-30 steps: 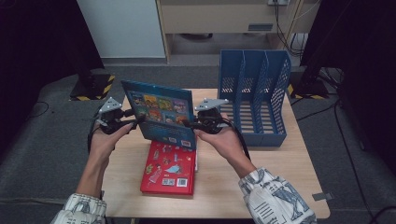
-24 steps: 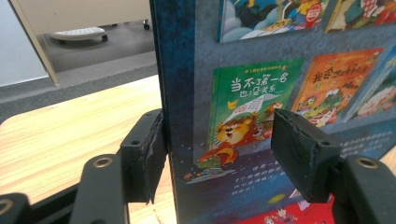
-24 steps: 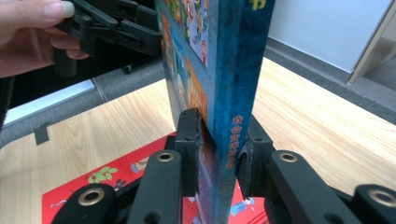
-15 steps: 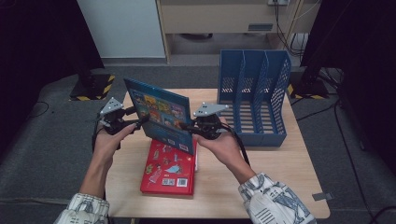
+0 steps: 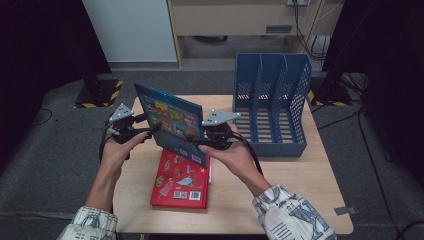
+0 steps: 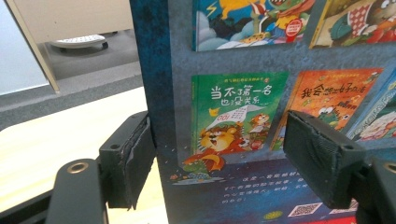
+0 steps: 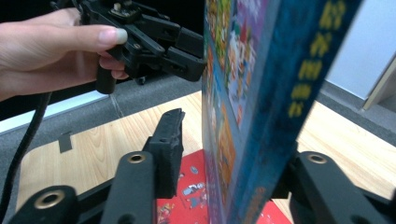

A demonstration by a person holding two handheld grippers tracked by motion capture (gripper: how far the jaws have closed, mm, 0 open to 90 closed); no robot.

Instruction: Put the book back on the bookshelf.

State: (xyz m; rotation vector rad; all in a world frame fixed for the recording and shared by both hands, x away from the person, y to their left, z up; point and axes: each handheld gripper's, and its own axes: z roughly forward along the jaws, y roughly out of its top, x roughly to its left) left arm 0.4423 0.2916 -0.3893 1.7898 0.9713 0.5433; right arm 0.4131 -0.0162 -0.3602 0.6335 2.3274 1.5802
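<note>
I read this as a lab or office test bay. My landmark is the wooden table (image 5: 280, 185): it sits on grey carpet (image 5: 55, 165), with black curtains (image 5: 45, 45) to either side, yellow-black striped stand feet (image 5: 100, 92) just beyond its far corners, and a pale cabinet (image 5: 235, 22) with dangling cables (image 5: 307, 30) behind it.

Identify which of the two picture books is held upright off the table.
The blue hardcover picture book, standing on edge between the two claws. The red picture book lies flat on the wooden table beneath it.
</note>
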